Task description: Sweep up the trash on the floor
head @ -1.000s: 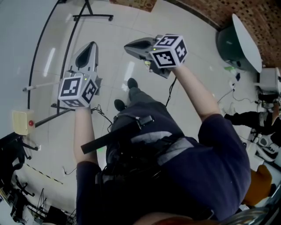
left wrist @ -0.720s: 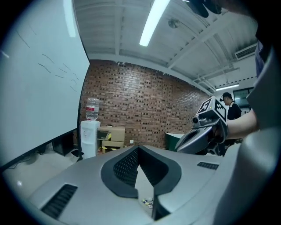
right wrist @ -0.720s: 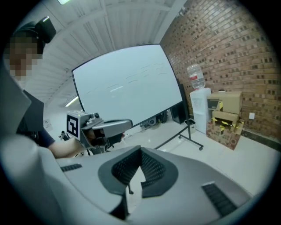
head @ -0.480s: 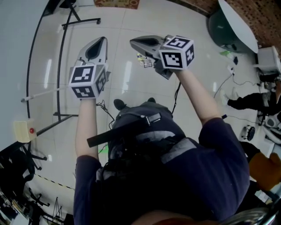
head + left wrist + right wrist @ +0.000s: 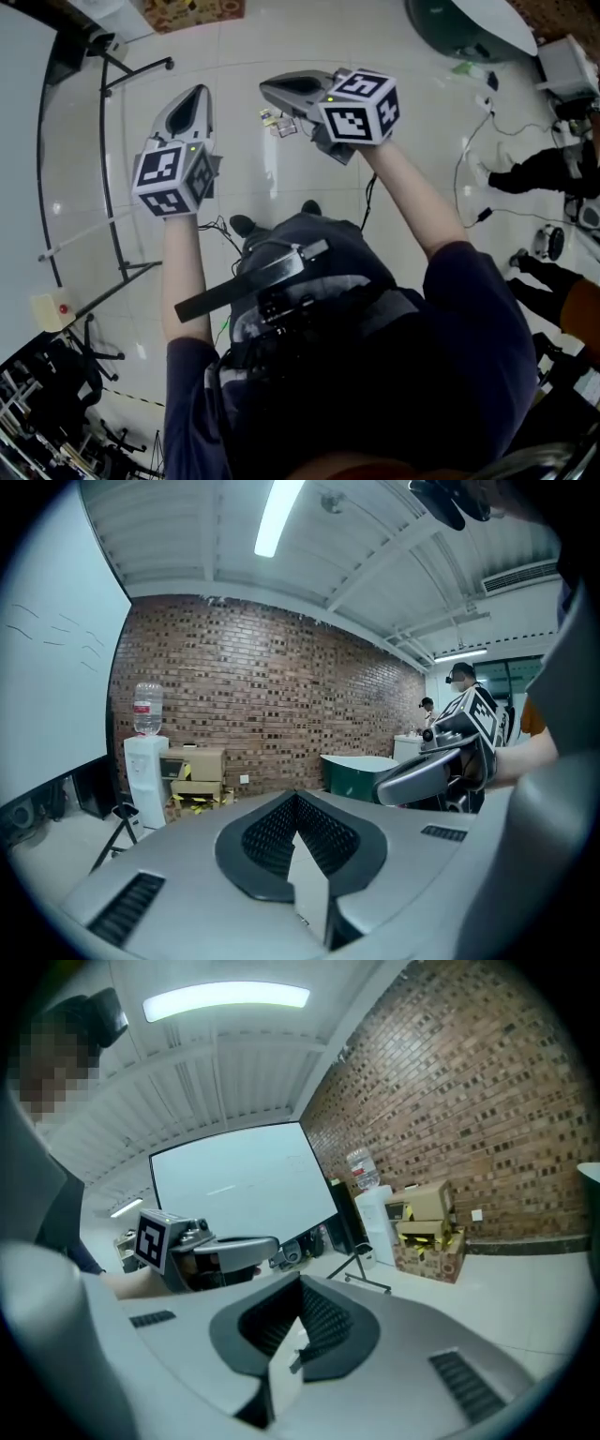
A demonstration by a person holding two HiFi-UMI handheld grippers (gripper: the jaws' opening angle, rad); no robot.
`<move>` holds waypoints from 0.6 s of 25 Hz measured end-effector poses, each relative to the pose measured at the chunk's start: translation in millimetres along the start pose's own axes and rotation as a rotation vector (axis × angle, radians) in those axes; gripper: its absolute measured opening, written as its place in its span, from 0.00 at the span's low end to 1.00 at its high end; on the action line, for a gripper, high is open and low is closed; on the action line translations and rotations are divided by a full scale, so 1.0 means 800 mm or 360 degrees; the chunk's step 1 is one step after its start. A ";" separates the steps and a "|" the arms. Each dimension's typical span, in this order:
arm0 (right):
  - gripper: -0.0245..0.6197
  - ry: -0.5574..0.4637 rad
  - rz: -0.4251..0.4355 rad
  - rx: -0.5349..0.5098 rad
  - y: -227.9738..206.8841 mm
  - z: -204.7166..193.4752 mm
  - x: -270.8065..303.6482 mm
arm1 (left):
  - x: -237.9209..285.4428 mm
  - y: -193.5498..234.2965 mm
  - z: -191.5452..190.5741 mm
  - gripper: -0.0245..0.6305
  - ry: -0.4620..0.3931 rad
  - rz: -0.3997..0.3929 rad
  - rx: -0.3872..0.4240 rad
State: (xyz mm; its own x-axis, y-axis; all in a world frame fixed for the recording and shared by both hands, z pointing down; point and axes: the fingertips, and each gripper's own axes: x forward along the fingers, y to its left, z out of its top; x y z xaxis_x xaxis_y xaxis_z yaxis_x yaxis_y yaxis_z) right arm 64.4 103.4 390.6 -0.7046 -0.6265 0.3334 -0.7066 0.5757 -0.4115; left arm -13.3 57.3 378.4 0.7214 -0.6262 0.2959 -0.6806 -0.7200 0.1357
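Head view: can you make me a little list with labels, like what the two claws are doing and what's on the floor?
left claw: shut, nothing in it, held out above the floor
right claw: shut, nothing in it, held out beside the left one
trash: a few small bits on the floor, seen just by the right claw's tip, not touched
floor: white and shiny
whiteboard: at the left edge
green table: top right corner
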 end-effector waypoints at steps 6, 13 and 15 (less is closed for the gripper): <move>0.05 -0.0072 -0.0061 0.0037 -0.042 0.003 -0.076 | 0.045 -0.078 0.016 0.04 0.0019 -0.0087 0.0052; 0.05 -0.0166 -0.0047 0.0013 -0.055 0.023 -0.122 | 0.061 -0.141 0.047 0.04 0.0018 -0.0137 0.0196; 0.05 -0.0167 -0.0030 0.0010 -0.058 0.025 -0.123 | 0.063 -0.144 0.050 0.04 0.0018 -0.0131 0.0195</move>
State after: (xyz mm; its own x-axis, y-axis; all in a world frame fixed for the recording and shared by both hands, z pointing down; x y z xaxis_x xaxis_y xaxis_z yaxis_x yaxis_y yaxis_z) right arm 167.8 127.5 360.2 -0.6801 -0.6889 0.2508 -0.7191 0.5602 -0.4112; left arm 106.2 96.5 339.5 0.7722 -0.5606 0.2990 -0.5980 -0.8003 0.0438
